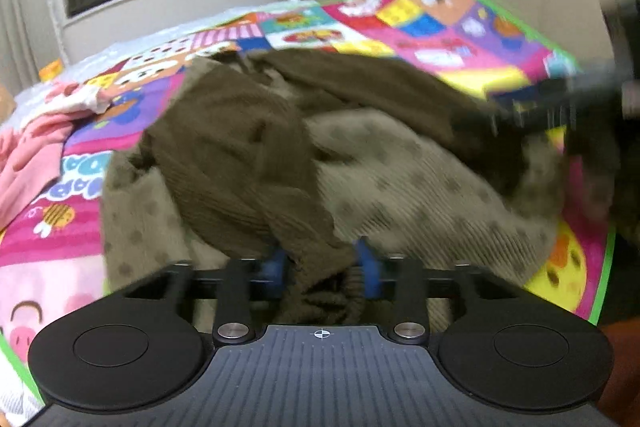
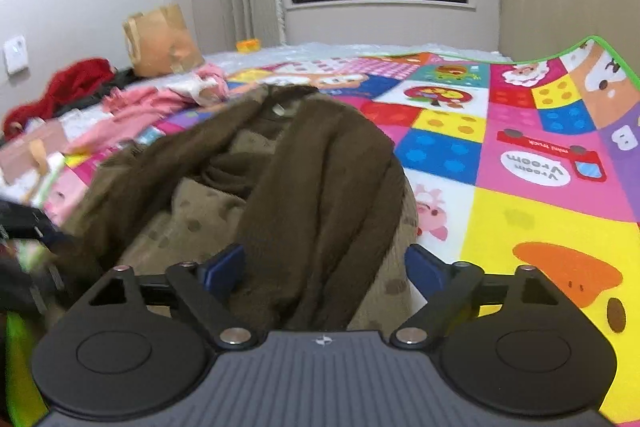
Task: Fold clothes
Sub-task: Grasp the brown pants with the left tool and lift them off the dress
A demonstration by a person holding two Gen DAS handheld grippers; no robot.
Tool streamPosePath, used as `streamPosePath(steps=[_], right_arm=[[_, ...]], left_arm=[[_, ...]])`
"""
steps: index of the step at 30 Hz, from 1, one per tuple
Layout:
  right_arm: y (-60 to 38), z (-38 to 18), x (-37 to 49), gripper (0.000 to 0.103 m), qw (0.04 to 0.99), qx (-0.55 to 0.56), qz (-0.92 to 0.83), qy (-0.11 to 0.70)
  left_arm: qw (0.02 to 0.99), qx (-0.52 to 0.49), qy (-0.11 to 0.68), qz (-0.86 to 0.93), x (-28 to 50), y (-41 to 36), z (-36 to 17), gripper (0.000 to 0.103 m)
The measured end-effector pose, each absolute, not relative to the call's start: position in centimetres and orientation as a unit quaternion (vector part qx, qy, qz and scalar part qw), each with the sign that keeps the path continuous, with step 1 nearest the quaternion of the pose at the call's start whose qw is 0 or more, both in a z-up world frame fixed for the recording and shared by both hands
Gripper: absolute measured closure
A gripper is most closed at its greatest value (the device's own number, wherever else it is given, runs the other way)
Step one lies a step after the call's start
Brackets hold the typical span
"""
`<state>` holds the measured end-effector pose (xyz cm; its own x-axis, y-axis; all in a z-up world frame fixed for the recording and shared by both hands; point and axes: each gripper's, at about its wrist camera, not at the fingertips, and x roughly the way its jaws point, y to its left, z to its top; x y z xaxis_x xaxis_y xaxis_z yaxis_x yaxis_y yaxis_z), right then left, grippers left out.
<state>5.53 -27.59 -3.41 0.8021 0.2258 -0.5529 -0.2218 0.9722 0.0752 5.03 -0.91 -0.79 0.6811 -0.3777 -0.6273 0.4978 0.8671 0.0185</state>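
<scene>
Left gripper (image 1: 325,269) clamped on a fold of the brown cardigan (image 1: 256,155). Right gripper (image 2: 325,269) spread wide, 2 fingers either side of cardigan, gripping nothing. Spread over colourful mat (image 2: 520,155).

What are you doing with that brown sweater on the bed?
A person is folding clothes with a gripper in each hand. The left gripper is shut on a bunched part of the brown sweater. The right gripper is open, with sweater fabric lying between its fingers. The sweater is still crumpled, not folded, showing its dotted tan lining, on the colorful mat. Pink clothes lie in a heap off to the side.
</scene>
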Motion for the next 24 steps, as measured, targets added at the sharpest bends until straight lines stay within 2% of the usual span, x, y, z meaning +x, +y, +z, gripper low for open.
streamPosePath(steps=[2, 5, 11, 16, 19, 22, 24], right_arm=[[-27.5, -4.1, 5.9, 0.006, 0.947, 0.013, 0.112, 0.302], [-27.1, -4.9, 6.2, 0.0, 0.944, 0.016, 0.104, 0.313], [-26.3, -5.5, 6.5, 0.0, 0.942, 0.004, 0.09, 0.323], [-26.0, -3.9, 6.3, 0.0, 0.945, -0.02, 0.09, 0.313], [-25.0, -1.7, 6.4, 0.0, 0.951, -0.068, 0.095, 0.286], [-23.8, 0.2, 7.4, 0.003, 0.947, -0.095, 0.118, 0.283], [-22.9, 0.6, 8.9, 0.01, 0.936, -0.09, 0.147, 0.306]], left_arm=[[0.922, 0.059, 0.313, -0.222, 6.9, 1.6, 0.5, 0.077], [0.946, 0.059, 0.281, -0.152, 9.7, 5.8, 2.7, 0.078], [0.969, 0.043, 0.244, 0.028, 16.6, 15.6, 5.4, 0.078], [0.955, -0.008, 0.269, 0.125, 20.7, 22.7, 4.2, 0.078], [0.945, -0.063, 0.29, 0.14, 21.5, 25.0, 3.2, 0.069], [0.943, -0.105, 0.289, 0.129, 21.0, 25.3, 2.8, 0.054], [0.946, -0.118, 0.283, 0.104, 19.8, 24.4, 3.0, 0.036]])
